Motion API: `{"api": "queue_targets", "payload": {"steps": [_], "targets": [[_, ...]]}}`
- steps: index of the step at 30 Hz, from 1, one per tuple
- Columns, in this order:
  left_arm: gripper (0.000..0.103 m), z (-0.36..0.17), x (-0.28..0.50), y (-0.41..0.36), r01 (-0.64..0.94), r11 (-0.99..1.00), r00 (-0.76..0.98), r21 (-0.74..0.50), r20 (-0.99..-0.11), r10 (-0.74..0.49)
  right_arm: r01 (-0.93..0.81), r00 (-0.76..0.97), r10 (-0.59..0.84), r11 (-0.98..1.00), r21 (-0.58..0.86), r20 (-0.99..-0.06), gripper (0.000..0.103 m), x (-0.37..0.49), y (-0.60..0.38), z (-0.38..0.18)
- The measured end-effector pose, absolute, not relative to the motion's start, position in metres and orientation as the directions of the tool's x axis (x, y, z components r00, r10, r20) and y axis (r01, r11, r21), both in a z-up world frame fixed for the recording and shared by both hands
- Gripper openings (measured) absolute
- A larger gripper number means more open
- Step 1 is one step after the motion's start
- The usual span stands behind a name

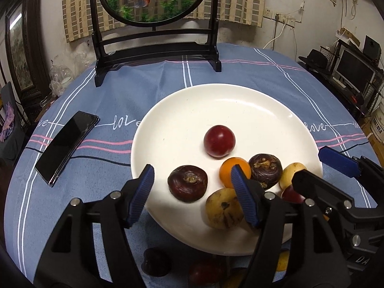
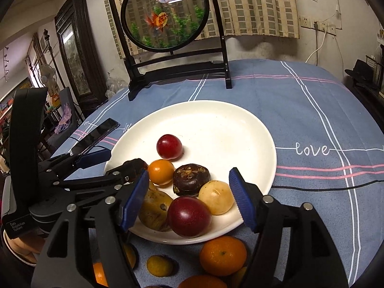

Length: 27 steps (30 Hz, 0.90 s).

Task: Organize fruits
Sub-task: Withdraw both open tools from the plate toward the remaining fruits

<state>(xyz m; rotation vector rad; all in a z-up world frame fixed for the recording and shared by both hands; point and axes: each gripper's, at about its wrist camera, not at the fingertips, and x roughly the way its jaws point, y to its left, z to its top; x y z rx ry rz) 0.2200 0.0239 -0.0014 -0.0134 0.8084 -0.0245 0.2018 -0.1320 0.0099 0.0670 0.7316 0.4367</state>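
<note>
A lived-in home is indicated: a worktop [image 2: 312,110] covered by a blue "love" cloth, a goldfish screen [image 2: 165,16], curtains [image 2: 252,7], and a computer monitor [image 1: 355,72] are seen.

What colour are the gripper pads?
Blue, ridged pads, clearest in the right wrist view.

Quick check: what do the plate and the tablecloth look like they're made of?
Plate: likely glazed ceramic; white, smooth, with soft glare streaks along its rim. Tablecloth: woven fabric, matte blue with printed stripes and lettering; no shine.
</note>
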Motion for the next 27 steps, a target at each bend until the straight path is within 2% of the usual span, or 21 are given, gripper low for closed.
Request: {"api": "queue_targets", "payload": {"steps": [8,14,19,27], "targets": [[0.071,-0.002,0.210,0.029,0.019,0.998,0.682,-0.058,-0.729,-0.055,-0.338,0.666,0.396,0.916,0.217,-0.632,0.069,0.194,-0.142,0.008],[0.074,-0.004,0.174,0.036,0.011,0.994,0.672,-0.105,-0.736,-0.085,-0.320,0.660,0.414,0.910,0.263,-0.627,0.069,0.169,-0.160,0.003],[0.079,-0.001,0.136,0.030,0.046,0.995,0.686,-0.093,-0.720,-0.099,-0.320,0.657,0.427,0.904,0.282,-0.622,0.069,0.139,-0.172,0.002],[0.080,-0.013,0.105,0.031,0.041,0.992,0.659,-0.120,-0.743,-0.117,-0.311,0.666,0.384,0.922,0.231,-0.640,0.071,0.097,-0.192,-0.005]]}}
